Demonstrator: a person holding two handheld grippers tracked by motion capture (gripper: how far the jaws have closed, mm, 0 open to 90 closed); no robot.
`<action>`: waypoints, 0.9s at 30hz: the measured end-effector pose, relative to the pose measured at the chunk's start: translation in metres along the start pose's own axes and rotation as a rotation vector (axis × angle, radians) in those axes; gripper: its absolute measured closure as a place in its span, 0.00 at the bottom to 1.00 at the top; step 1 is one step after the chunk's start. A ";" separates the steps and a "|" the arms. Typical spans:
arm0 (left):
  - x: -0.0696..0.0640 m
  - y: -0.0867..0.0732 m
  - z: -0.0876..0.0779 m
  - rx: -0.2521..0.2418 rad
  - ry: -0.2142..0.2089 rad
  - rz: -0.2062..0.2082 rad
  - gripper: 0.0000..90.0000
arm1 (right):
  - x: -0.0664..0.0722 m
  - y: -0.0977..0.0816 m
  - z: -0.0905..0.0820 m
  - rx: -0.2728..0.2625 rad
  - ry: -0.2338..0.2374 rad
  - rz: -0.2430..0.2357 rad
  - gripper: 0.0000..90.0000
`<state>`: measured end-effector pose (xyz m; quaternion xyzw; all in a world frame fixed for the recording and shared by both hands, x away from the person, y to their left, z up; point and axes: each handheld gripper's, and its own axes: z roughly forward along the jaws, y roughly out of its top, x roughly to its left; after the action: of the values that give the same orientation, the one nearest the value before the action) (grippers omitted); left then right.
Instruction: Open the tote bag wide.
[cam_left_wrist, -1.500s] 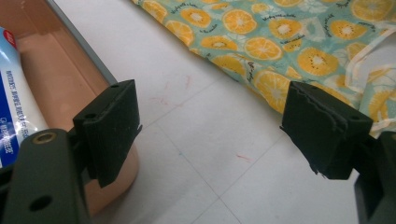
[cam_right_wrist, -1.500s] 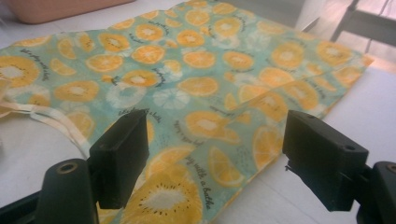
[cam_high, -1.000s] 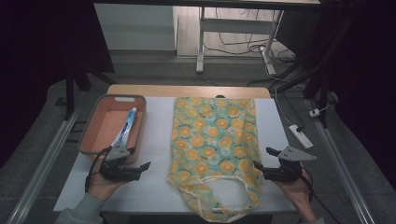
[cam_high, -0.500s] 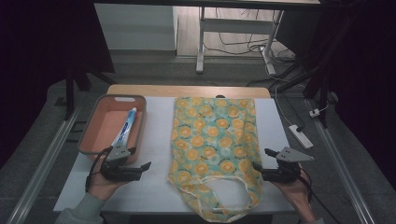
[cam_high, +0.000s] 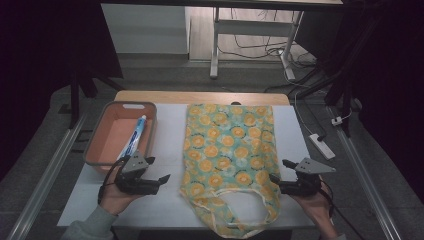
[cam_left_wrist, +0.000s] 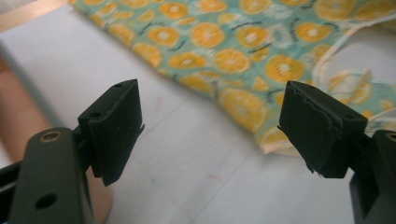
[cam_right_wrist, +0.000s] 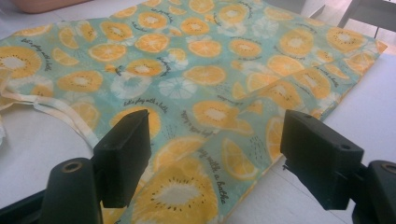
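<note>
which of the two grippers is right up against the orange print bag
The right gripper: its open jaws reach the bag's right edge near the handles. The left gripper, also open, sits apart over bare table.

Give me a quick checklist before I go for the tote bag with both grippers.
1. Left hand-held gripper open: ok, jaws wide apart, nothing between them.
2. Right hand-held gripper open: ok, jaws spread over the bag's edge.
3. Tote bag flat on the table: ok, spread out, handles toward the person.
4. Left gripper at the bag: not ok, bare table lies between.
5. Toothpaste tube out of the way: ok, inside the orange bin.
6. Bag's opening free to part: cannot tell.
</note>
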<state>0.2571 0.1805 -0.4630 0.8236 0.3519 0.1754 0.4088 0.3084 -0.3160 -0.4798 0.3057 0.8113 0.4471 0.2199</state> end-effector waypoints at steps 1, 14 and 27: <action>-0.006 0.006 0.003 0.003 -0.020 0.028 0.24 | 0.000 0.000 0.000 0.000 0.001 0.001 0.27; -0.039 0.042 0.034 0.045 -0.134 0.151 0.27 | 0.004 0.001 0.002 -0.003 0.017 -0.002 0.28; -0.081 0.065 0.080 0.158 -0.283 0.281 0.27 | 0.005 -0.001 0.000 -0.004 0.026 -0.005 0.29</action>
<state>0.2756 0.0507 -0.4595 0.9105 0.1855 0.0852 0.3596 0.3050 -0.3128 -0.4811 0.2976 0.8140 0.4521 0.2109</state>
